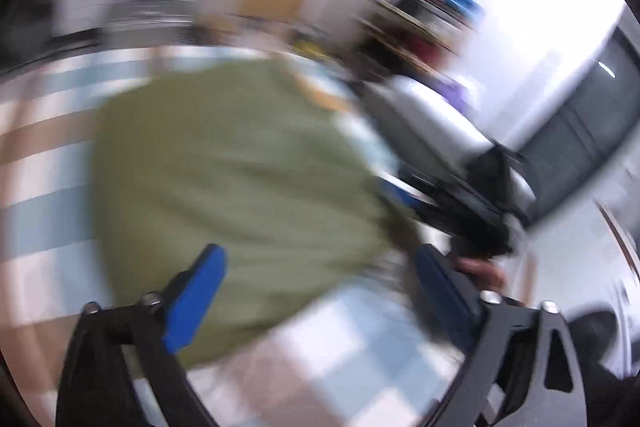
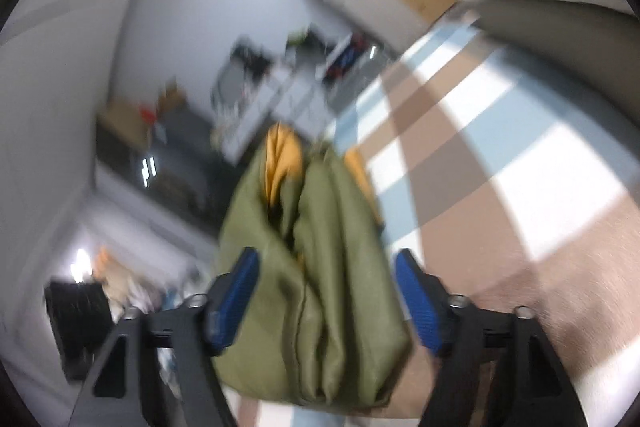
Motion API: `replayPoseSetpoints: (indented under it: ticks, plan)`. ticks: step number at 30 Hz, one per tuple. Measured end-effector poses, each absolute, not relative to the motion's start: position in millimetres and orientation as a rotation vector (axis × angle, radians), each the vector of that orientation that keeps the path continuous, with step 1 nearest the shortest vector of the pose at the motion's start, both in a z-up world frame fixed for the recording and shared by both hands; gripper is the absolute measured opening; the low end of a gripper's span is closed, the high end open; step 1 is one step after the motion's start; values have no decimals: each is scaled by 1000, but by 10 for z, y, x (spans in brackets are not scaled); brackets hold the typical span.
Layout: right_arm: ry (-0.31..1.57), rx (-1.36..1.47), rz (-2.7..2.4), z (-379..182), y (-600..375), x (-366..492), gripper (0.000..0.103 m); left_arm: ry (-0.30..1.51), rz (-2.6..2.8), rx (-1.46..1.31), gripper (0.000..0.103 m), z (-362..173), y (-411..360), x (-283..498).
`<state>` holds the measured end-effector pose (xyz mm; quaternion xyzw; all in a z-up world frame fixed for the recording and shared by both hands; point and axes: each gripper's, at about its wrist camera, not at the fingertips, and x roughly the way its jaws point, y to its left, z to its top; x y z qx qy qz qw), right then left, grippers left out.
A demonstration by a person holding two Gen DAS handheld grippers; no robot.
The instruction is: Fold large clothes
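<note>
Although both views are smeared by motion, we judge the folding to be well along: the large olive-green cloth garment with an orange-yellow lining already sits as a compact, roughly rectangular bundle, several stacked layers showing as long parallel ridges in the right wrist view. It lies on the checked surface of blue, white and brown squares, which looks like a cloth or mat spread under the work; we cannot tell whether it covers a table or the floor. What seems left, by our reading, is at most a last fold or some tidying, since the orange lining peeks out at the far end. Around us the room is cluttered and blurred: pale walls, a tan panel, shelving with red and blue items, and a dark cabinet or screen to one side. Our left gripper stands spread wide above the near edge of the bundle, pinching nothing. Our right gripper is likewise spread, its blue pads flanking the folded end; whether they touch the fabric we cannot tell. The right gripper's dark body also appears in the left view.
</note>
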<state>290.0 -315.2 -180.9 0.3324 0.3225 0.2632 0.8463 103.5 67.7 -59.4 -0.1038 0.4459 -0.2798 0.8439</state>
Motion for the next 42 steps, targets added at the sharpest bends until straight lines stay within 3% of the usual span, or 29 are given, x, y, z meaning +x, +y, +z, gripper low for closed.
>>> replayPoseSetpoints:
  ticks: [4, 11, 14, 16, 21, 24, 30, 33, 37, 38, 42]
  plan:
    - [770, 512, 621, -1568, -2876, 3152, 88, 1056, -470, -405, 98, -949, 1287, 1374]
    - [1017, 305, 672, -1604, -2554, 3671, 88, 1207, -575, -545, 98, -1394, 1318, 1857]
    - [1114, 258, 687, -1682, -2413, 3819, 86, 1242, -651, -548, 89, -1461, 1244, 1940]
    - [1191, 288, 731, -1788, -2337, 3902, 85, 1241, -660, -532, 89, -1440, 1171, 1971]
    - [1162, 282, 767, -1715, -2332, 3851, 66, 1238, -660, -504, 76, -1297, 1237, 1889]
    - [1138, 280, 779, -1662, -2367, 3650, 55, 1204, -632, -467, 75, -1228, 1202, 1807]
    - [1132, 329, 864, -1645, -2403, 2948, 49, 1205, -633, -470, 75, -1404, 1392, 1367]
    - [1149, 376, 915, -1761, -2449, 2670, 49, 1232, -629, -495, 75, -1600, 1547, 1145]
    - [1154, 408, 920, -1834, -2472, 2639, 63, 1250, -644, -514, 79, -1748, 1578, 1143]
    - [1167, 435, 922, -1842, -2475, 2698, 65, 1267, -636, -528, 84, -1768, 1583, 1205]
    - [1169, 483, 929, -1850, -2525, 2806, 70, 1294, -623, -489, 88, -1730, 1484, 1371]
